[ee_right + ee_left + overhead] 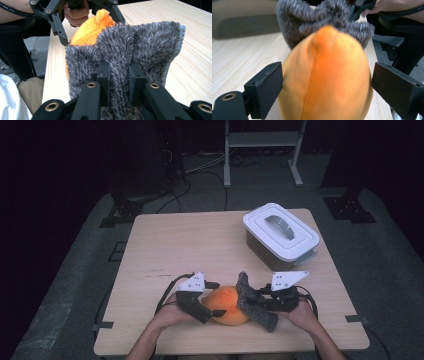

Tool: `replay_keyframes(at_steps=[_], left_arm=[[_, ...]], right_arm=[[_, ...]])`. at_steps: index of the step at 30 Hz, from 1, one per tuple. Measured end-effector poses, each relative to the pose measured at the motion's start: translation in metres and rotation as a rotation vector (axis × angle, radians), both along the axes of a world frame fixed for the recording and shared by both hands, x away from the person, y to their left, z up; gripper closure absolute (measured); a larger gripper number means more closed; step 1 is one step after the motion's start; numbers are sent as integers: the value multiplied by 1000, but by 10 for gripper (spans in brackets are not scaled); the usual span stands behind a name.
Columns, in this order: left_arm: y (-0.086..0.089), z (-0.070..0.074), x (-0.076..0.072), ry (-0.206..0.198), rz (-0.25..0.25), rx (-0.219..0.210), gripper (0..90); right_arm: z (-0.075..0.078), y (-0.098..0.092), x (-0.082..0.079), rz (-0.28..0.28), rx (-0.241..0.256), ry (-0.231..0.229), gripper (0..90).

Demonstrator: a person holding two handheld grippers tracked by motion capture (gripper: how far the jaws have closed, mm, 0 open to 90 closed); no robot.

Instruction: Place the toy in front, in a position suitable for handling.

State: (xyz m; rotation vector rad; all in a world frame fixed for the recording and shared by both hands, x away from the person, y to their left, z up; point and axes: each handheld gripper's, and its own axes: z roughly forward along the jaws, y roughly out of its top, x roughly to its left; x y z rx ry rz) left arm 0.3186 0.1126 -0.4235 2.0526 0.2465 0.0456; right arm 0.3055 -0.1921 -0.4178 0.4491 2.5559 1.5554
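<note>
Ahead of both grippers, well apart from them toward the far right of the wooden table, stands a white lidded box, lid on, grey handle up.

Between the two grippers, near the person's edge, lies the plush toy: an orange body with a grey shaggy part on its right-gripper side.

Left gripper: jaws wide apart, straddling the orange body; the near jaw seems to touch the fabric, the other stands just off it. No hold yet, by my reading.

Right gripper: jaws nearly closed, pinching a fold of the grey pile between them.

Handling, judged: light, soft, fully compressible, not fragile. The pile gives good friction; the orange fabric looks smoother, and the body may bulge out of a shallow pinch. Best taken across the body's middle, or by a gathered fold as the right gripper has it.

View differences: the right gripper view shows the pinched fold, which the high view leaves too small to read. The left gripper view shows the jaw clearance and a seam down the orange body. The high view shows the box.
</note>
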Motion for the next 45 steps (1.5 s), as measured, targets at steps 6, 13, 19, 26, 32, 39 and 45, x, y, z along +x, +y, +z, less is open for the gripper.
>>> replay_keyframes(at_steps=[6, 13, 19, 26, 32, 39, 45], left_arm=[[2, 2, 0, -37, -3, -14, 328], [-8, 18, -9, -103, 0, 21, 406], [-5, 20, -9, -109, 7, 24, 415], [-2, 24, -6, -93, 14, 6, 413], [-3, 29, -9, -108, 4, 12, 414], [-5, 22, -7, -88, 3, -14, 303], [3, 16, -3, -52, 6, -34, 179]], right_arm=[[-1, -7, 3, -16, -8, 17, 742], [23, -1, -6, 5, 138, -35, 746], [12, 3, -3, 8, 83, -19, 746], [12, -1, -2, -18, 69, -16, 744], [21, 8, -9, 3, 123, -45, 744], [7, 6, -3, 13, 87, 4, 744], [1, 1, -2, 9, 56, 26, 744]])
